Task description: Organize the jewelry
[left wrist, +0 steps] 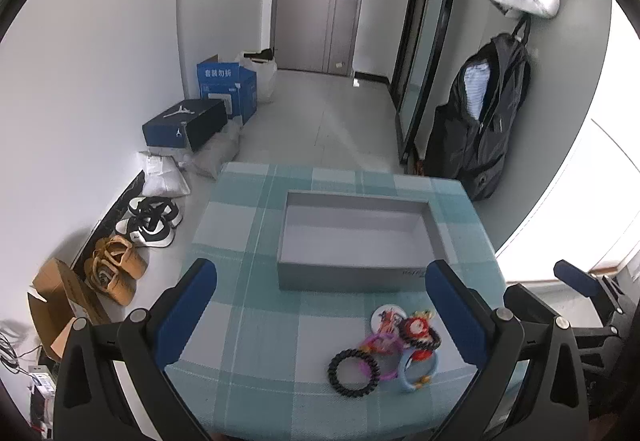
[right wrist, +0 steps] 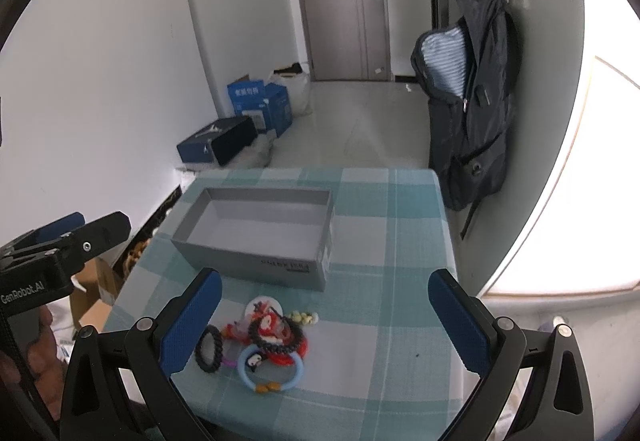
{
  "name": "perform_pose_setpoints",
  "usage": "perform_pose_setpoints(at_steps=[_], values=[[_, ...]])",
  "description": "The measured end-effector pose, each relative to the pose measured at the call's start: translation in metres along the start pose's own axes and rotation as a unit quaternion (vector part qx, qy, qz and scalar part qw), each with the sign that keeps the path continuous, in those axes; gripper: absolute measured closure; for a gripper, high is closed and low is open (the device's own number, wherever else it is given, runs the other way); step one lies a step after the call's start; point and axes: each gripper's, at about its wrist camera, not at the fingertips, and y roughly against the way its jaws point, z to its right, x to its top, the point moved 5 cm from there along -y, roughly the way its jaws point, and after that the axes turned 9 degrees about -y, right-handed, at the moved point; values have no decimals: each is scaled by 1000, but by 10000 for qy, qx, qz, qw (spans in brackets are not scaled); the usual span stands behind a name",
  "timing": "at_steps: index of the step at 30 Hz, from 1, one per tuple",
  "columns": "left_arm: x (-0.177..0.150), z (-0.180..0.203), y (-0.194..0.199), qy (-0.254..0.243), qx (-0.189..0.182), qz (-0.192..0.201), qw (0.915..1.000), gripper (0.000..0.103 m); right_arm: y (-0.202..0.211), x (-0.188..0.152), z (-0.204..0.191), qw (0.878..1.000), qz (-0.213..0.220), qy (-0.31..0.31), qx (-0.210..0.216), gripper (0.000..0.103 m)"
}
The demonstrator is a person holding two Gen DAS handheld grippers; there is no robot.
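Left wrist view. Your left gripper (left wrist: 320, 305) hangs above the near edge of the bench (left wrist: 248, 325), its fingers spread wide and holding nothing. The grey box (left wrist: 352, 279) stands open and bare inside, so by this view nothing has been sorted yet; the whole job is left. Its long axis runs across the view, left to right, with the open top facing up. The jewelry lies in one loose cluster just in front of the box, near your right finger: a black coil band (left wrist: 354, 372), a purple ring (left wrist: 382, 345), a light-blue bracelet (left wrist: 416, 371), a red charm piece (left wrist: 418, 329) and a round badge (left wrist: 386, 317). All lie flat, some overlapping.

Right wrist view. Your right gripper (right wrist: 325, 315) is likewise wide open and unloaded, poised over the same cluster. Here the grey box (right wrist: 256, 261) appears skewed, its long axis running from upper left to lower right. The light-blue bracelet (right wrist: 298, 375) lies nearest you, the black coil band (right wrist: 209, 349) to its left, touching the pile.
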Motion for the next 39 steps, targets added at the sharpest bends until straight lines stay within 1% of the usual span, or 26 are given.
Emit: perform_pose_setpoints(at_steps=[3, 9, 13, 15, 17, 19, 23, 25, 27, 29, 33, 37, 39], values=[[-7, -3, -7, -11, -38, -188, 9998, 1, -10, -6, 1, 9997, -237, -32, 78, 0], [-22, -12, -24, 58, -197, -674, 9975, 1, -40, -25, 2, 9947, -929, -219, 384, 0], [-31, -16, -36, 86, -334, -994, 9944, 1, -62, -39, 0, 9864, -1448, -430, 646, 1], [-36, -18, -43, 120, -422, -1176, 9921, 1, -71, -47, -6, 9805, -1720, -449, 843, 3], [-41, -20, -48, 158, -456, -1341, 9898, 1, -78, -53, -12, 9773, -1883, -401, 885, 3], [-45, -22, -52, 187, -495, -1469, 9877, 1, -86, -58, -16, 9752, -2020, -345, 835, 3], [-47, -22, -56, 168, -536, -1602, 9855, 1, -98, -59, -19, 9705, -2211, -431, 855, 13], [-47, -23, -57, 130, -518, -1637, 9851, 1, -101, -59, -20, 9700, -2252, -437, 809, 15], [-49, -23, -58, 136, -521, -1681, 9843, 1, -104, -59, -20, 9690, -2296, -479, 781, 20], [-50, -24, -60, 135, -512, -1714, 9838, 1, -109, -59, -19, 9675, -2359, -512, 751, 27], [-52, -24, -61, 129, -508, -1774, 9827, 1, -114, -61, -19, 9659, -2450, -500, 669, 35], [-52, -25, -62, 90, -498, -1776, 9828, 1, -113, -59, -23, 9665, -2438, -433, 675, 46], [-53, -25, -62, 73, -484, -1785, 9827, 1, -112, -58, -24, 9664, -2431, -431, 719, 49]])
